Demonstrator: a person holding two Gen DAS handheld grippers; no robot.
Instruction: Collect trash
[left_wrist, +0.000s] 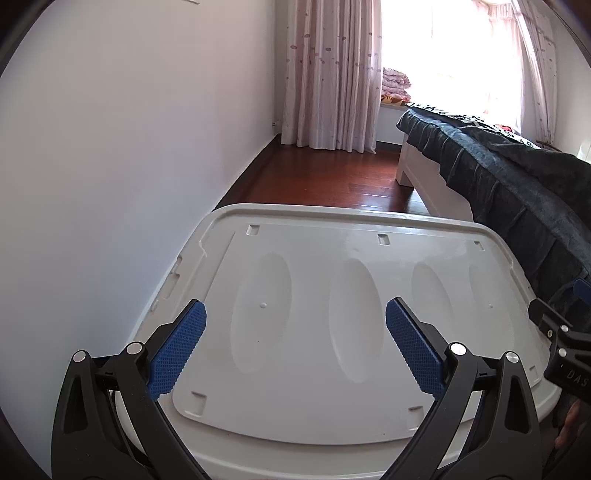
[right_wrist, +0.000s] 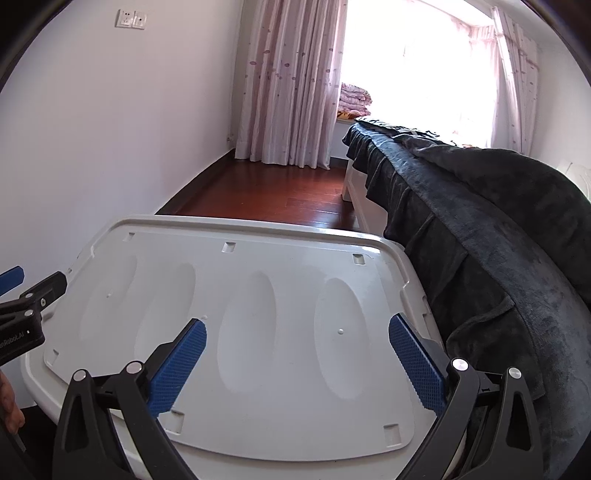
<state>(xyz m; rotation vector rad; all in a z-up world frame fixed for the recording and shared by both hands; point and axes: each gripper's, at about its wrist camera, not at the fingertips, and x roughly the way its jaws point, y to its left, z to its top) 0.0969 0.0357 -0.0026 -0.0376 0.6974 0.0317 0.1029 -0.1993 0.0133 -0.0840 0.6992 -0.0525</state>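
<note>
Above the white moulded plastic bin lid (left_wrist: 351, 332), we hold the left gripper (left_wrist: 295, 343) and right gripper (right_wrist: 297, 363), jaws spread, empty; no trash visible, so search beyond its far edge first.

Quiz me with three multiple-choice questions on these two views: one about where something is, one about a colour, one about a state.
1. Where is the bed relative to the white lid?
A. To its right
B. To its left
C. Under it

2. What colour are the gripper pads?
A. Red
B. Blue
C. Green

3. What state is the left gripper in?
A. Shut on a cup
B. Open, holding nothing
C. Shut on paper

Answers: 1 A, the dark bedcover runs along the lid's right edge. 2 B, both textured pads are blue. 3 B, its fingers stand wide apart over the bare lid, as does the right gripper.
</note>
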